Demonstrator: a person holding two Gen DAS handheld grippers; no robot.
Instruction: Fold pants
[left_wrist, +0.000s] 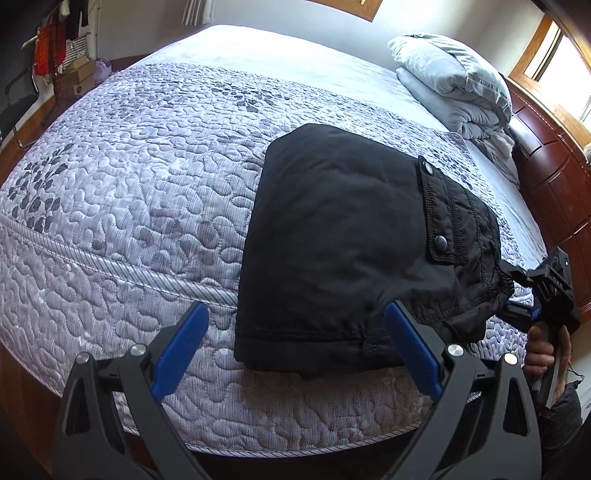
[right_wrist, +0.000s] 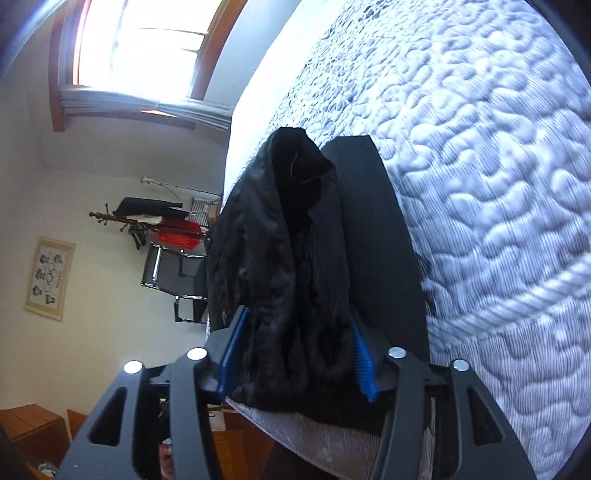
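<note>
Black pants (left_wrist: 343, 243) lie folded into a thick rectangle near the front edge of the bed (left_wrist: 129, 166). My left gripper (left_wrist: 295, 343) is open just in front of the pants' near edge, its right blue pad by the near right corner. My right gripper (left_wrist: 517, 291) shows at the pants' right end. In the right wrist view, which is turned sideways, my right gripper (right_wrist: 299, 343) is shut on the bunched waistband end of the pants (right_wrist: 295, 258), which fills the gap between the blue pads.
A folded grey duvet and pillow (left_wrist: 458, 85) sit at the head of the bed by the dark wooden headboard (left_wrist: 554, 173). A chair and coat rack with red clothing (right_wrist: 173, 236) stand beyond the bed's far side.
</note>
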